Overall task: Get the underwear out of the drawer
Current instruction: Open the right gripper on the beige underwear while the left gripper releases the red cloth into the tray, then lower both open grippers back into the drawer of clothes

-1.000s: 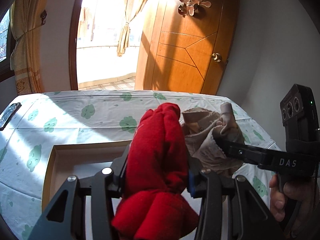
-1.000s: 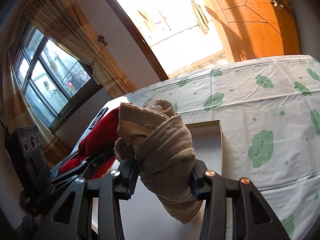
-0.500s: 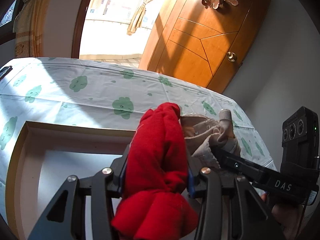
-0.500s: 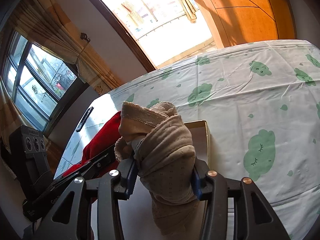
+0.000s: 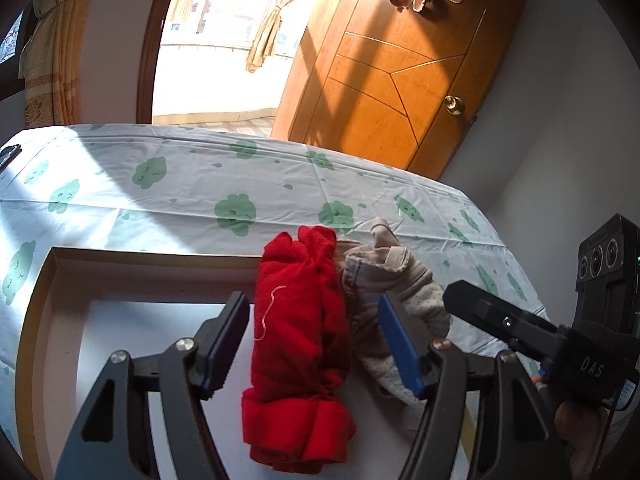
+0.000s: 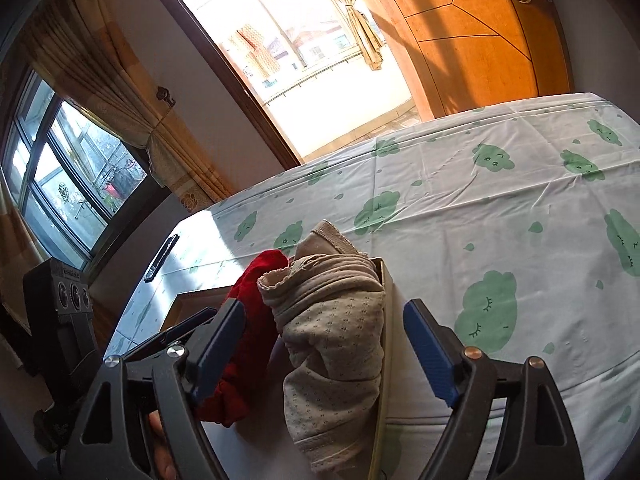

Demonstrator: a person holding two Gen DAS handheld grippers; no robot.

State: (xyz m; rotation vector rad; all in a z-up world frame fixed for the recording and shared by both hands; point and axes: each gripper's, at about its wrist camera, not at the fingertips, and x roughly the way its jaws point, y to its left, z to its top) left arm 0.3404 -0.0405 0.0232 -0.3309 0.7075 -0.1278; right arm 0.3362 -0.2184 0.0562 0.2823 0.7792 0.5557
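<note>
Underwear (image 5: 300, 328) between opening claws (image 5: 316, 344)

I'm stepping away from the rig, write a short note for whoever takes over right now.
Left gripper: jaws opening, pads off the red underwear that lies between them.
Right gripper: jaws opening, pads off the beige underwear between them.
Both pieces sit side by side at the right end of the drawer, the beige one against its right wall.
Done: nothing is outside the drawer.
Left: regrip each piece and lift it out.
</note>
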